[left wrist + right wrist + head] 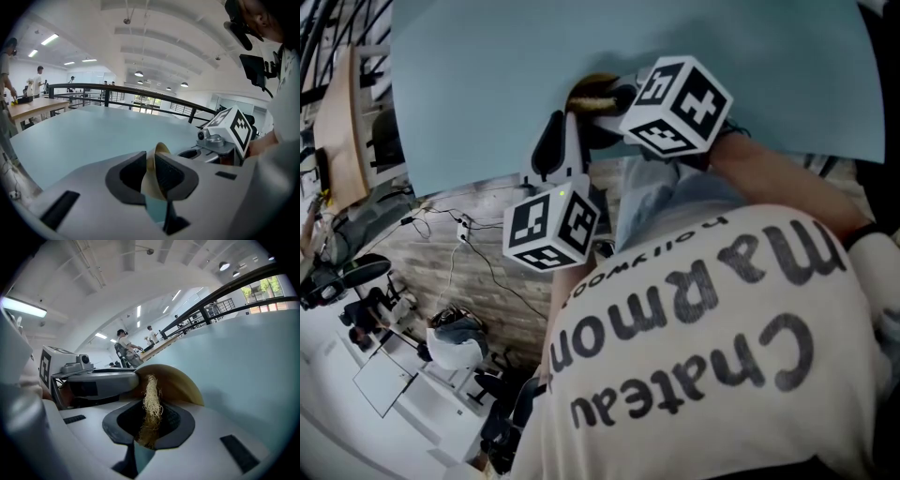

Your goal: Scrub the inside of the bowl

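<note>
Left gripper (pixel 151 172): fingers nearly together, clamped on the wall of the tan bowl (pixel 161 150) at its rim, one pad on each face. The bowl is tipped up on edge over the pale blue table (pixel 84 136), near the table's edge on the person's side. I can't tell if it touches the table.

Right gripper (pixel 150 423): fingers closed narrow on a scrubber (pixel 151 401), a bundle of straw-coloured fibre. The bundle sticks out past the fingertips, and its far end meets the bowl's curved wall (inner or outer face, can't tell from here).

The two grippers are close together. The left one's body sits just beside the scrubber, at the bowl's rim.
</note>
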Available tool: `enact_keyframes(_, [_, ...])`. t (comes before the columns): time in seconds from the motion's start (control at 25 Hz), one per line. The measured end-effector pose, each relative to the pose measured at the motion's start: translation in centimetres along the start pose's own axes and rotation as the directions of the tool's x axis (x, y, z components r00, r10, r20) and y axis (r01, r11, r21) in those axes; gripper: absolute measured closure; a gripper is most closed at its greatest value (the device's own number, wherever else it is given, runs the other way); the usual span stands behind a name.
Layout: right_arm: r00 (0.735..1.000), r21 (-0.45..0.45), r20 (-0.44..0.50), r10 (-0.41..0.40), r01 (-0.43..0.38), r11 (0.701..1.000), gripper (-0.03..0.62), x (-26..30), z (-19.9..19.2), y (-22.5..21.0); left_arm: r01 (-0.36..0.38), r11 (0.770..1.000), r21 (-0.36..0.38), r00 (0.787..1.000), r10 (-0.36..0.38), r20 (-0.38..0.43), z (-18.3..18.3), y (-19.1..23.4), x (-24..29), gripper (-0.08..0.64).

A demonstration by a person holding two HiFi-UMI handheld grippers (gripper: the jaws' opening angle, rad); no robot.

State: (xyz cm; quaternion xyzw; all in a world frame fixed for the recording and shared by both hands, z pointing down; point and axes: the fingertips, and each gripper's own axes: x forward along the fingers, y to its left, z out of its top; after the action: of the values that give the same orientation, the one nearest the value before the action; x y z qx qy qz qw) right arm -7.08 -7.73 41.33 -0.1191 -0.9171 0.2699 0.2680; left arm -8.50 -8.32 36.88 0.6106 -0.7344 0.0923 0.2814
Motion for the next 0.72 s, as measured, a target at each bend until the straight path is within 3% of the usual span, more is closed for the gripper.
enact_keyframes(0.72, [0.990, 0.104, 0.046, -0.132, 0.127, 0.986, 0.531, -2.1, -1.5, -4.7, 0.005, 0.998, 0.058, 1.000, -0.005, -0.008, -0.2, -2.0, 1.5, 0.500])
